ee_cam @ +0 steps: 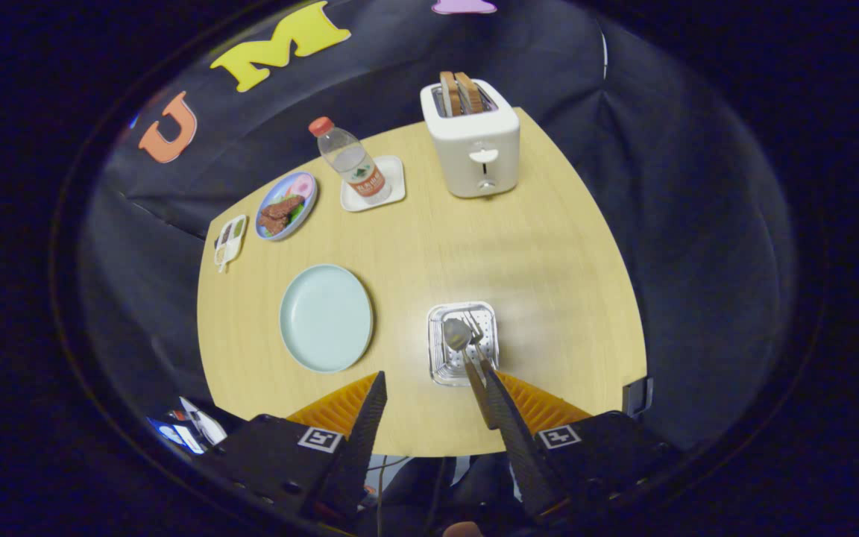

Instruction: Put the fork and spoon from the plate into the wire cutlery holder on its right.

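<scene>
- Fork point(476, 332) and spoon point(457, 333), one each, stand in the single wire cutlery holder point(464, 344), right of my one bare plate point(326, 318).
- My gripper point(433, 399) hangs with fingers spread wide, holding nothing; right finger point(500, 406) overlaps the handles.

A table point(534, 246) carries everything. Near the tongs point(435, 388), whose fingers stand spread apart, a plate point(325, 318) lies left and a holder point(464, 343) right, with the spoon point(458, 335) and fork point(476, 332) in it. Behind stand a toaster point(472, 142) with bread point(459, 93), a bottle point(351, 160) on a tray point(392, 186), a food plate point(285, 205) and a small dish point(229, 240) leftmost.
</scene>
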The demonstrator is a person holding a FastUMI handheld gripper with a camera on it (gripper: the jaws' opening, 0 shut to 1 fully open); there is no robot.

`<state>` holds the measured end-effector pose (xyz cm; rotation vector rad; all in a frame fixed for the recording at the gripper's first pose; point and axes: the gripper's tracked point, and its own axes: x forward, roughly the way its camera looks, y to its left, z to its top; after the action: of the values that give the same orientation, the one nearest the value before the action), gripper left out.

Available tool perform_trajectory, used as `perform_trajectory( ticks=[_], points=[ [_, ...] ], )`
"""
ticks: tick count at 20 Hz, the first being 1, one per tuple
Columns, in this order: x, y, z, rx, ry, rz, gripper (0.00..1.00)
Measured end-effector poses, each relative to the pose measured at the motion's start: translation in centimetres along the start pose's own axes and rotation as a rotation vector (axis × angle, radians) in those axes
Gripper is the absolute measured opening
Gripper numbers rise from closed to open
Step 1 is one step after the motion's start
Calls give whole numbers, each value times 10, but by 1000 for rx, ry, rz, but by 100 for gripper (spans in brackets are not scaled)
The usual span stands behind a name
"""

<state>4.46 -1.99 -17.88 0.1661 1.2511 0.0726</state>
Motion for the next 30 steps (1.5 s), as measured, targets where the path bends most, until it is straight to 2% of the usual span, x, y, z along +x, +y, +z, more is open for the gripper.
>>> perform_trajectory(
  ticks=[2, 4, 11, 17, 23, 30],
  points=[
    [-10, 8, 20, -43, -110, -7, 89],
    [-24, 19, 39, -76, -224, -9, 94],
    [-101, 62, 76, -155, -604, 41, 96],
    [-162, 84, 68, -224, -918, 58, 97],
    [-180, 83, 28, -189, -1031, 82, 97],
    [-189, 84, 22, -198, -1061, 96, 97]
  ],
)
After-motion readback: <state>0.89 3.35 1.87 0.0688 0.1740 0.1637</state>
